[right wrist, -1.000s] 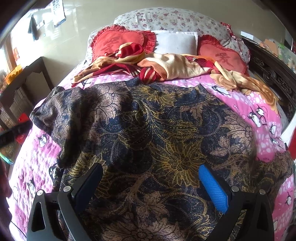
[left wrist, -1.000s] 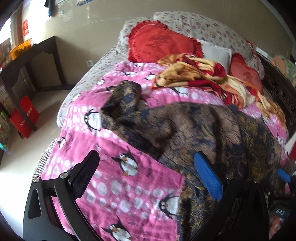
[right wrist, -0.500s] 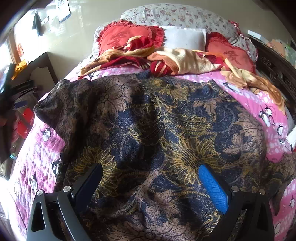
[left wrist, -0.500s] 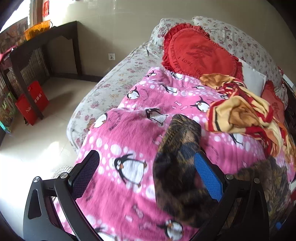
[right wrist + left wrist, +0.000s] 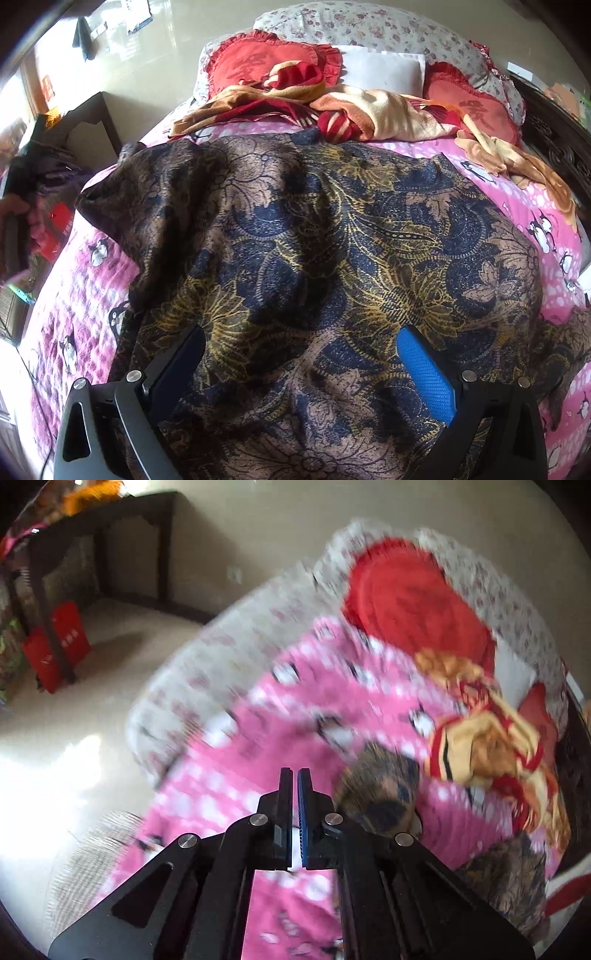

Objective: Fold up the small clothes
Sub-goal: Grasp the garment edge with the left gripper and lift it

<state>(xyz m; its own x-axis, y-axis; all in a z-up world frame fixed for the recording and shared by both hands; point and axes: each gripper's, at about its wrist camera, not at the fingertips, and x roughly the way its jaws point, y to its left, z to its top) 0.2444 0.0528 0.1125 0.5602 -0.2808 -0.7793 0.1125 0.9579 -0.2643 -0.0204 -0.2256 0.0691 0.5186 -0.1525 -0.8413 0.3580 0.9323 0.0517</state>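
Note:
A dark blue-and-brown floral garment (image 5: 314,258) lies spread on the pink penguin blanket (image 5: 517,184). My right gripper (image 5: 301,365) hangs open just above the garment's near part, its pads wide apart and gripping nothing. The left wrist view is blurred by motion. There my left gripper (image 5: 294,775) is shut with nothing between its pads, over the pink blanket (image 5: 229,775) near the bed's left side. The garment's bunched sleeve end (image 5: 380,794) lies just right of the left fingers, apart from them.
Red heart cushions (image 5: 266,62) and a crumpled red-and-cream striped blanket (image 5: 369,107) lie at the head of the bed. Pale floor (image 5: 55,738), a dark table (image 5: 103,535) and red bags (image 5: 59,642) are off the bed's left side. A dark carved bed frame (image 5: 554,136) runs along the right.
The left gripper's jaws have gone from wide open to shut. It has swung left, so the sleeve that was between the fingers now lies to their right. The right gripper has hardly moved.

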